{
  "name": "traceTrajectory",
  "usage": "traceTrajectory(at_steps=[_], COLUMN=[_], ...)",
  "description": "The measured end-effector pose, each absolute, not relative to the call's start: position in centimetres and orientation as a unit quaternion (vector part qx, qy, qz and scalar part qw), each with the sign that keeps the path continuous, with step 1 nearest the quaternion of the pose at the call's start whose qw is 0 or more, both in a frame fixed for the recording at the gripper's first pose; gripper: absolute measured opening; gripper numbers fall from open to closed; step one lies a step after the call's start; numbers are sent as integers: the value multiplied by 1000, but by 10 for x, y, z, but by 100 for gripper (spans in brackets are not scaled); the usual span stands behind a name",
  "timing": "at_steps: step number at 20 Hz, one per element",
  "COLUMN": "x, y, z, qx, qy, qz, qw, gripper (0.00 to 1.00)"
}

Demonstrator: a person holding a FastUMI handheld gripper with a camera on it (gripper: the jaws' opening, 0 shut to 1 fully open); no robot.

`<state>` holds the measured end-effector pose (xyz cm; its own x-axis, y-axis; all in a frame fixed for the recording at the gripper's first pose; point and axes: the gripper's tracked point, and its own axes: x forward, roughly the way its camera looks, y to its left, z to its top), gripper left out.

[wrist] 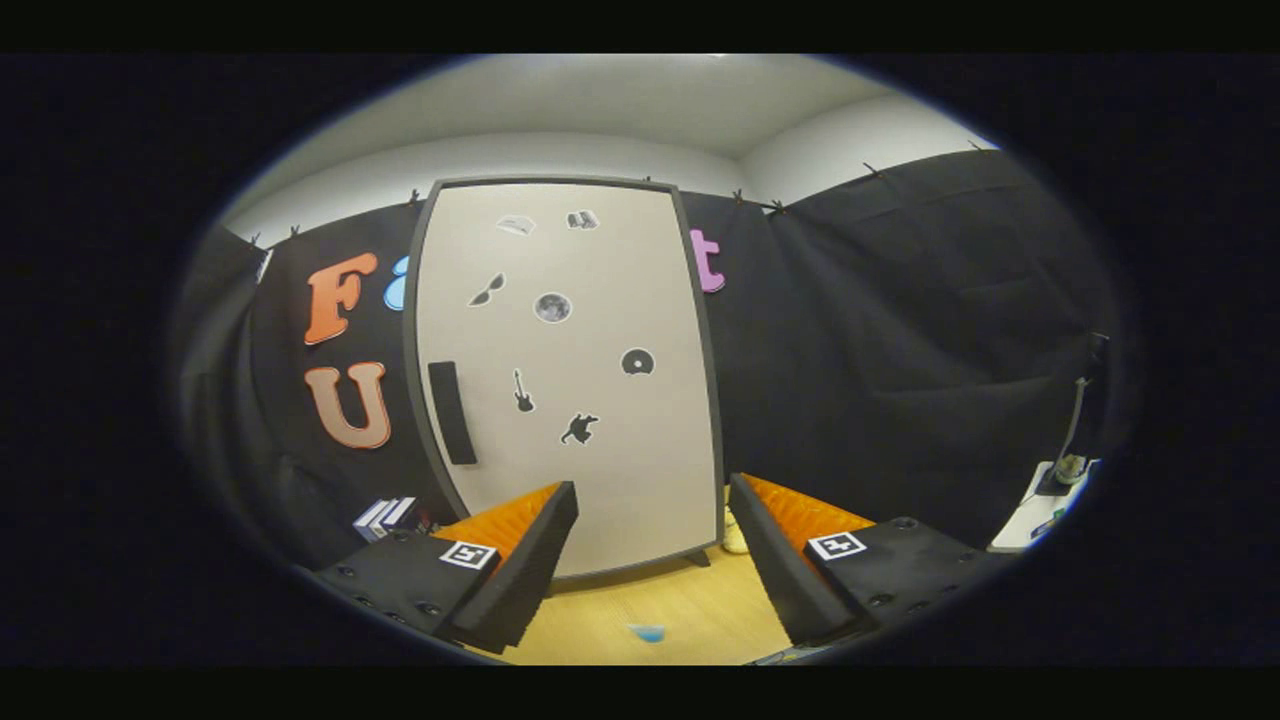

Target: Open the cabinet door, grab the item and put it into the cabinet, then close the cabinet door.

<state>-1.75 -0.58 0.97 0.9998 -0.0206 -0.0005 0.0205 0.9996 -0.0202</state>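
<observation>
A pale cabinet point(570, 400) with a dark frame stands upright on the wooden table, straight ahead beyond my fingers. Its door is closed and carries several small black stickers. A dark vertical handle point(452, 412) sits on the door's left side, above my left finger. My gripper point(652, 520) is open, with nothing between its fingers, and stands a short way back from the door. A small yellowish item point(734, 535) lies on the table at the cabinet's right foot, just beside my right finger; most of it is hidden.
The wooden table top point(660, 605) runs under my fingers, with a small blue mark point(648, 632) on it. Small boxes point(385, 515) lie to the cabinet's left. A white surface with a dark stand point(1060, 485) is at the far right.
</observation>
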Motion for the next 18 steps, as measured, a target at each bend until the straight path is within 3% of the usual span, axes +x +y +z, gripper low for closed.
traceTrajectory(at_steps=[8,18], x=[8,69], y=[33,151], z=[15,18], qx=[-14,-40], qy=[5,24], qz=[18,134], qw=[1000,990], gripper=[97,98])
